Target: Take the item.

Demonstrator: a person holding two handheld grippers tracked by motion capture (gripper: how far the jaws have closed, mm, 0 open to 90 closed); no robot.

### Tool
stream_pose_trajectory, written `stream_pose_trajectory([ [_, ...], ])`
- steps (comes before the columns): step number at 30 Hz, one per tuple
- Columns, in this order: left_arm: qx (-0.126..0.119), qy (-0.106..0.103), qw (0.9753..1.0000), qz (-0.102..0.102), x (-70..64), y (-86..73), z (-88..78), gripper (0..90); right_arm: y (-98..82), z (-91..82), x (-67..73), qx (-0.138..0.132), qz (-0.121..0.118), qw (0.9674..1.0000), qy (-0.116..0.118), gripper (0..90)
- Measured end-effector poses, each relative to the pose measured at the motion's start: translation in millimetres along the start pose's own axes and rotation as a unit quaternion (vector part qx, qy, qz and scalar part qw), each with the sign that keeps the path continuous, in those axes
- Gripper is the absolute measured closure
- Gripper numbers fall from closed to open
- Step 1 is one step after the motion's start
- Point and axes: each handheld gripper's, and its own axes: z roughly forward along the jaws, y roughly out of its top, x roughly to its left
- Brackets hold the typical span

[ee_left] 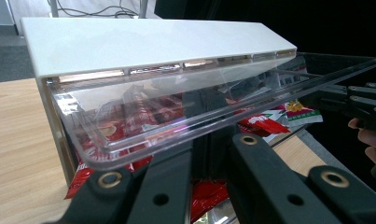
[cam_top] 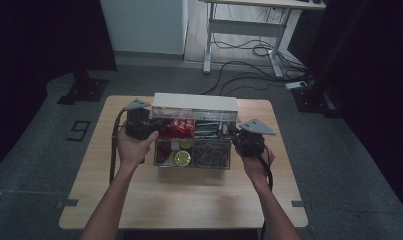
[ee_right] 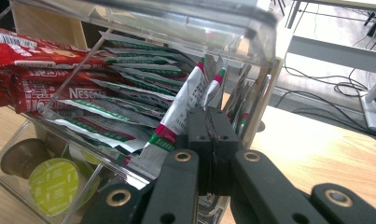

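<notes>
Evidently a sachet is being drawn from the clear organiser while its lid is propped open.
The white sachet with red and green bands (ee_right: 176,122) stands in the far right compartment of the clear acrylic organiser box (cam_top: 193,161), mid-bench; the right hand-held gripper (ee_right: 209,140) has its jaws closed, pinching the sachet's edge to lift it. The left hand-held gripper (ee_left: 209,154), jaws closed under the white-topped clear lid (ee_left: 143,42), seems to hold it raised for access above the wooden bench (cam_top: 189,200).

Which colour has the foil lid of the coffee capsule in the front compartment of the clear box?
Yellow-green; the coffee capsule shows best in the right gripper view.
</notes>
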Motion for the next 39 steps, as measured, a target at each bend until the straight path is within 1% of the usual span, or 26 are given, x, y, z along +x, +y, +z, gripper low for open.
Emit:
stream_pose_trajectory([
  [7,-0.002,0.001,1.0,-0.002,1.1,0.8,0.9,88.9,-1.8,-6.5,1.2,-0.011,0.0,0.9999,0.007,89.6],
  [15,-0.004,0.001,1.0,-0.004,1.5,1.7,0.9,89.0,-3.9,-10.2,-3.4,-0.018,0.018,0.9995,0.019,89.6],
  [18,-0.004,0.001,1.0,-0.004,1.5,1.6,1.2,89.0,-4.4,-11.0,-4.3,-0.02,0.019,0.9994,0.02,89.6],
  [23,-0.004,0.001,1.0,-0.004,1.2,1.6,1.8,89.0,-4.6,-9.8,-4.8,-0.017,0.016,0.9995,0.02,89.3],
  [29,-0.003,0.0,1.0,-0.003,0.8,1.2,2.0,89.0,-4.7,-7.4,-6.0,-0.014,0.01,0.9998,0.014,88.5],
  [35,-0.004,0.0,1.0,-0.003,1.3,1.1,1.3,89.0,-7.9,-12.3,-7.7,-0.019,0.013,0.9997,0.012,89.3],
  [36,-0.005,0.0,1.0,-0.004,1.4,1.1,1.4,89.0,-10.5,-13.7,-10.0,-0.024,0.023,0.9994,0.014,89.4],
  [39,-0.005,0.0,1.0,-0.004,1.5,1.1,1.7,89.0,-13.8,-16.1,-13.0,-0.03,0.034,0.9988,0.019,89.5],
])
